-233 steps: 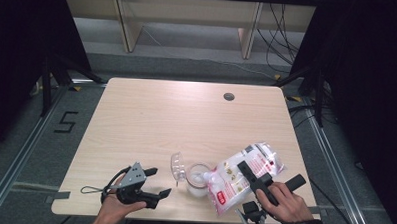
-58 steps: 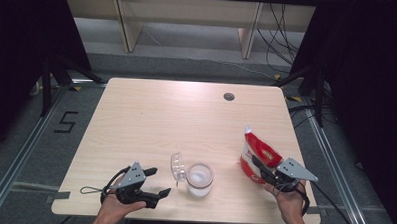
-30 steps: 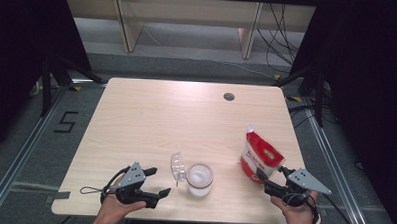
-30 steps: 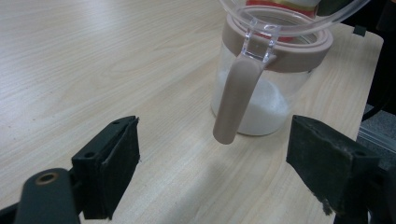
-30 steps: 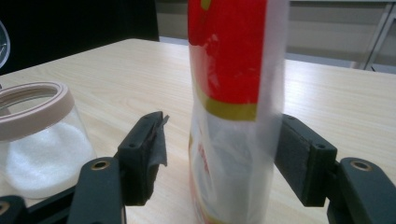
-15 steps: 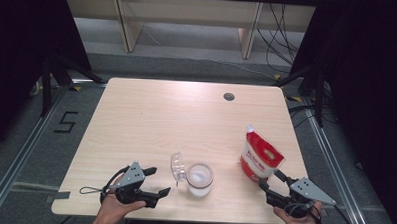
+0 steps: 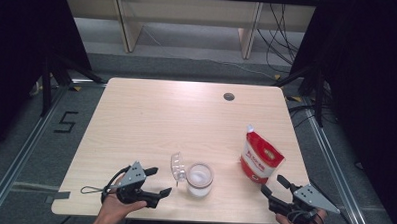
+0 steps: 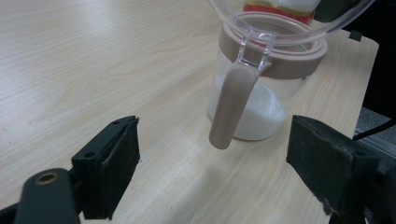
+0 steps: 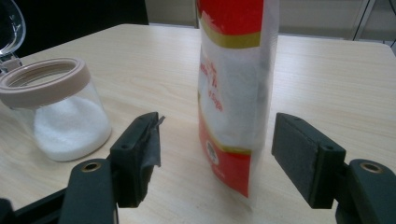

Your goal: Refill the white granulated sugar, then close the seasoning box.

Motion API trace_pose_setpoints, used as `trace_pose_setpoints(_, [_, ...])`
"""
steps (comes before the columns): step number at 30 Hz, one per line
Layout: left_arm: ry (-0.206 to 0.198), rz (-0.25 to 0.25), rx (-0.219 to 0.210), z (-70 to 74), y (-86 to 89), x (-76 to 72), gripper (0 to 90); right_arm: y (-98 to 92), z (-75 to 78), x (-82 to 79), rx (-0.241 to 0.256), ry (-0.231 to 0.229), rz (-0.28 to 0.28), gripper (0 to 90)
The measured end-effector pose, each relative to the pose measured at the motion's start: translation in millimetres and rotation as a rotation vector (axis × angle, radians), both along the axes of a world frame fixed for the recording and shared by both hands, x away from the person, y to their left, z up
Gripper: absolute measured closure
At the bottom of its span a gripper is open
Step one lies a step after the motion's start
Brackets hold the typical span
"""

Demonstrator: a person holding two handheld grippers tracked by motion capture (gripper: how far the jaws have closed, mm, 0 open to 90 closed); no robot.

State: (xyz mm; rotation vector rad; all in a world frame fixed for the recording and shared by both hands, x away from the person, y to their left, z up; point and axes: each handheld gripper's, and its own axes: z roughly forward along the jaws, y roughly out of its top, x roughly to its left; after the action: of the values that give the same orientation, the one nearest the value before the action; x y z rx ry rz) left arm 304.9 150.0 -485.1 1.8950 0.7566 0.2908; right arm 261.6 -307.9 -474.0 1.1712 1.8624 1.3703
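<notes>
Light wood table (image 7: pixel 186 121), dark round hole (image 7: pixel 229 97) near far edge. Clear jar (image 7: pixel 199 179) w/ tan rim, prob. sugar inside, just ahead of left gripper (image 7: pixel 155 181). Red-white pouch (image 7: pixel 259 156) upright just ahead of right gripper (image 7: pixel 275 186).

Clear jar (image 7: pixel 199 179) with beige rim, partly full of white powder, upright near the front edge of the surface (image 7: pixel 176 116). Hinged clear lid (image 7: pixel 177 166) flipped open, standing up at the jar's left; beige latch (image 8: pixel 232 105) hanging down. Red-and-white pouch (image 7: pixel 259 156) upright to the jar's right, apart from it, torn corner on top.
</notes>
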Motion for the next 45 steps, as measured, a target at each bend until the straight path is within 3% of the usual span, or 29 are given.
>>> trace_pose_setpoints(1, [0.005, 0.006, -0.004, 0.2, -0.1, -0.5, 16.7, -0.5, 0.0, -0.5, -0.012, -0.001, 0.013, 33.1])
trace_pose_setpoints(3, [0.006, 0.000, -0.009, 0.1, 0.0, -0.2, 16.6, 1.9, -0.7, -2.5, 0.013, 0.007, 0.012, 32.9])
trace_pose_setpoints(4, [0.005, 0.002, -0.001, 0.6, 0.1, -0.4, 16.7, 1.0, 0.7, -4.1, -0.005, 0.022, 0.018, 32.9])
trace_pose_setpoints(8, [0.007, 0.000, -0.003, 1.2, -1.2, -0.6, 16.7, 2.8, -1.4, -4.8, -0.014, -0.009, 0.030, 32.5])
trace_pose_setpoints(9, [0.009, 0.000, -0.006, 1.3, -1.8, -0.8, 16.6, 4.7, -1.2, -6.7, 0.007, 0.018, 0.027, 32.6])
trace_pose_setpoints(10, [0.010, 0.001, -0.015, 1.1, -2.8, -1.0, 16.6, 4.9, -2.0, -5.7, 0.007, 0.004, 0.039, 32.3])
trace_pose_setpoints(12, [0.007, -0.003, -0.004, 1.6, -2.5, -1.2, 16.6, 3.2, -1.9, -6.7, 0.006, 0.021, 0.051, 32.2])
trace_pose_setpoints(13, [0.008, -0.002, -0.012, 1.0, -3.0, -1.1, 16.6, 5.0, -2.8, -8.0, 0.015, 0.015, 0.028, 32.2])
trace_pose_setpoints(14, [0.009, -0.001, -0.009, 0.9, -2.9, -1.2, 16.6, 3.7, -2.9, -7.8, -0.012, 0.009, 0.039, 32.1])
trace_pose_setpoints(17, [0.014, -0.006, -0.014, 1.5, -2.5, -1.8, 16.6, 5.6, -4.6, -9.4, -0.002, 0.012, 0.058, 32.1])
trace_pose_setpoints(18, [0.020, -0.006, -0.022, 2.0, -2.7, -2.3, 16.6, 3.9, -3.8, -10.5, -0.032, 0.018, 0.072, 32.1])
trace_pose_setpoints(20, [0.022, -0.005, -0.019, 3.2, -3.8, -3.8, 16.6, 7.6, -6.1, -12.6, 0.002, 0.024, 0.059, 32.1])
trace_pose_setpoints(26, [0.014, -0.021, -0.007, 5.5, -5.6, -4.1, 16.7, 9.1, -6.5, -14.1, -0.016, 0.038, 0.079, 32.0])
trace_pose_setpoints(28, [0.016, -0.005, -0.013, 7.0, -5.7, -4.6, 16.7, 8.4, -6.7, -12.5, -0.033, 0.019, 0.091, 31.9])
trace_pose_setpoints(32, [-0.009, -0.012, 0.006, 9.4, -3.0, -3.3, 18.0, 9.7, -7.3, -12.6, -0.014, 0.045, 0.085, 31.8])
trace_pose_setpoints(33, [0.009, 0.006, -0.008, 9.2, -3.8, -4.9, 18.9, 9.7, -7.4, -12.1, -0.020, 0.039, 0.086, 31.8])
trace_pose_setpoints(36, [0.007, -0.003, -0.025, 9.9, -3.2, -4.5, 23.5, 11.3, -7.6, -11.9, -0.017, 0.056, 0.088, 31.8])
trace_pose_setpoints(38, [-0.001, -0.002, -0.014, 11.2, -2.7, -5.1, 30.1, 10.4, -8.1, -9.8, -0.034, 0.042, 0.101, 31.8])
trace_pose_setpoints(45, [-0.066, -0.006, -0.030, 17.2, -0.6, -9.0, 64.4, 12.3, -8.5, -9.6, -0.018, 0.053, 0.106, 32.1])
